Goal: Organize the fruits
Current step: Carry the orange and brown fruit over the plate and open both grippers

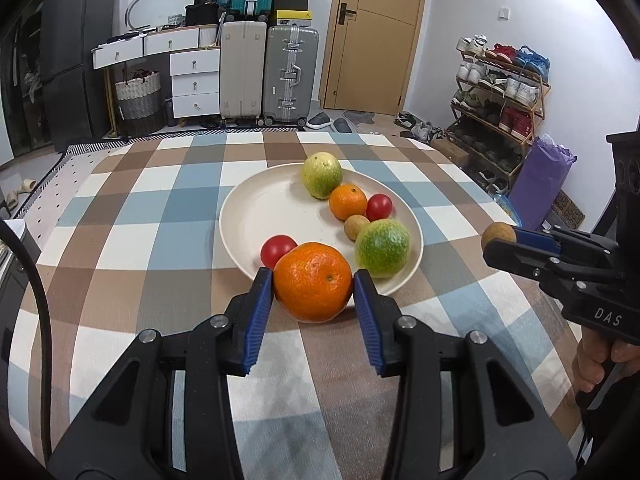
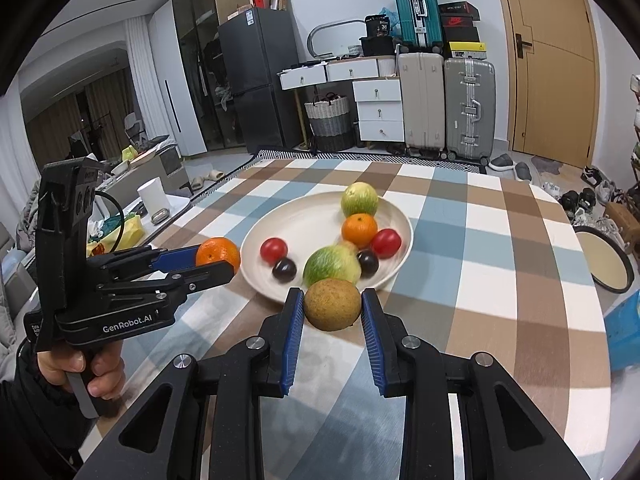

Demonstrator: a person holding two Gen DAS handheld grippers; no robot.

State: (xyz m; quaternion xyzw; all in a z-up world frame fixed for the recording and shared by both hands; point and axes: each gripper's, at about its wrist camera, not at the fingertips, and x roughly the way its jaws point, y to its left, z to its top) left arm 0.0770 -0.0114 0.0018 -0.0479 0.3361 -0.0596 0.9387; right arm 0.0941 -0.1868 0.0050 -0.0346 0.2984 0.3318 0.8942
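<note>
Orange (image 1: pixel 313 282) btwn left claw (image 1: pixel 313 285) pads, gripped.

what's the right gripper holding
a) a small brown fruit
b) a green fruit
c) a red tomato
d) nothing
a: the right gripper has its blue pads closed on a small brown fruit, held in front of the plate.

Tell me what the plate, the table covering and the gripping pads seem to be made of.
Plate: looks like matte cream ceramic or melamine; smooth, with only a dull sheen. Which one, I cannot tell.
Table covering: seems a printed checked cloth or vinyl, lying flat without folds.
Pads on the left tool: blue, ribbed, probably rubber or soft plastic, on black plastic arms.
</note>
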